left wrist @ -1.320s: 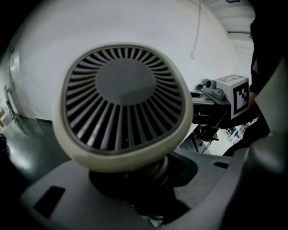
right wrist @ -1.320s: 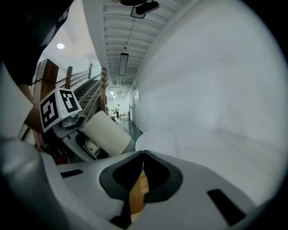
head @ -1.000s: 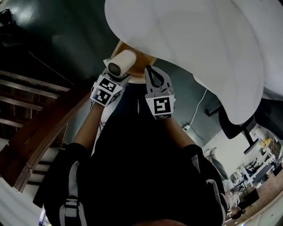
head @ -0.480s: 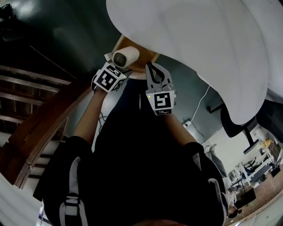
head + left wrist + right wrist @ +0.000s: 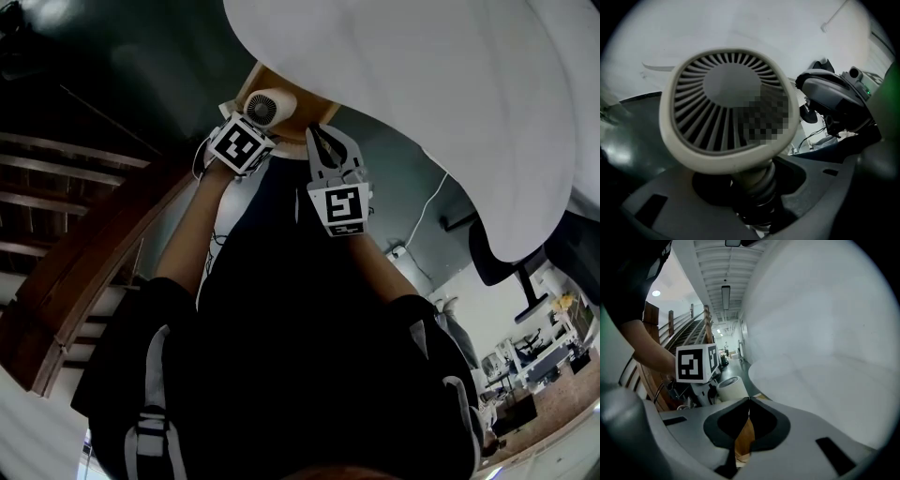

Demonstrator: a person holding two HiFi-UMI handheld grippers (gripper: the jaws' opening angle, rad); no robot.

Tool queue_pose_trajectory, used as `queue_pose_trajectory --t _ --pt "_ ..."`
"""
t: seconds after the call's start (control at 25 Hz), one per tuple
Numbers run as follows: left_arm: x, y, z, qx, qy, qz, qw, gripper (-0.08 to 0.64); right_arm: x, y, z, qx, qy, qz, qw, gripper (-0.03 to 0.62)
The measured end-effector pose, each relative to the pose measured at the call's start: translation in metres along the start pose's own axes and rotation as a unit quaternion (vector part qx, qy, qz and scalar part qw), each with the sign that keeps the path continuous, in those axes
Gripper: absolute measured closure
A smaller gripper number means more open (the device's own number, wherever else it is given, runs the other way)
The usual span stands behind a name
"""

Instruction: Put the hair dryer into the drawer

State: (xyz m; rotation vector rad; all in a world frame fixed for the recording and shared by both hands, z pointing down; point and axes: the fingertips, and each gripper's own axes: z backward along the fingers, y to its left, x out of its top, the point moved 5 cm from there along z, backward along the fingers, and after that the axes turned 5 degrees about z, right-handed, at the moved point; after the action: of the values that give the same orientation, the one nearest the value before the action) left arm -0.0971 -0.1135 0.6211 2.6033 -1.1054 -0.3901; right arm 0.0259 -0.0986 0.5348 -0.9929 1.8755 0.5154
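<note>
1. The hair dryer (image 5: 267,106) is in the air, not yet in any drawer. It hangs just under the curved edge of the white table (image 5: 422,84), in front of a light wooden panel (image 5: 305,112) that shows beneath that edge.
2. That panel is probably part of the drawer, but the head view shows too little of it to tell whether the drawer is open.
3. The left gripper (image 5: 253,129) carries the dryer. In the left gripper view its jaws stand part-way apart, clamped on the ribbed handle (image 5: 757,185), with the round rear grille (image 5: 724,108) facing the camera.
4. Holding the narrow handle rather than the wide barrel likely gives the pads a firmer seat. It also leaves the body of the dryer free to go in first.
5. The left gripper points steeply downward, which suits lowering the dryer into a space below the table's edge.
6. The right gripper (image 5: 749,404) sits just beside the left one, nearer the table. Its jaw tips meet and nothing is between them; only wood shows through the gap behind.
7. It seems kept close so it can steady the drawer or the dryer if needed.
8. The tight gap under the table's edge is the risk: the barrel could knock against it on the way in.
</note>
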Motion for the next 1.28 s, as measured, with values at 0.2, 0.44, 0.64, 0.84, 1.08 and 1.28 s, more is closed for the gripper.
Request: queue_pose_trajectory --t 0.2,0.44,0.64,0.84,1.08,1.28 --pt "0.007 0.005 0.002 0.008 0.007 0.003 0.9999 0.357 -0.002 -0.001 -0.002 -0.003 0.001 -0.001 1.000 0.568" --pt "0.024 0.016 0.006 0.052 -0.002 -0.029 0.9982 0.357 -0.003 -0.001 -0.003 -0.004 0.004 -0.003 1.000 0.568" --pt "0.011 0.013 -0.003 0.055 0.041 -0.008 0.9976 0.355 -0.007 0.001 -0.003 -0.005 0.010 -0.005 1.000 0.568" --pt "0.006 0.015 -0.010 0.056 0.066 0.015 0.9961 0.350 -0.012 0.000 -0.007 -0.005 0.017 -0.006 1.000 0.568" --pt "0.019 0.018 -0.011 0.048 0.020 0.020 0.9985 0.333 -0.016 0.000 -0.009 -0.005 0.023 -0.006 1.000 0.568" --pt "0.022 0.018 -0.015 0.046 0.025 0.020 0.9984 0.311 -0.016 0.000 -0.010 -0.006 0.022 -0.007 1.000 0.568"
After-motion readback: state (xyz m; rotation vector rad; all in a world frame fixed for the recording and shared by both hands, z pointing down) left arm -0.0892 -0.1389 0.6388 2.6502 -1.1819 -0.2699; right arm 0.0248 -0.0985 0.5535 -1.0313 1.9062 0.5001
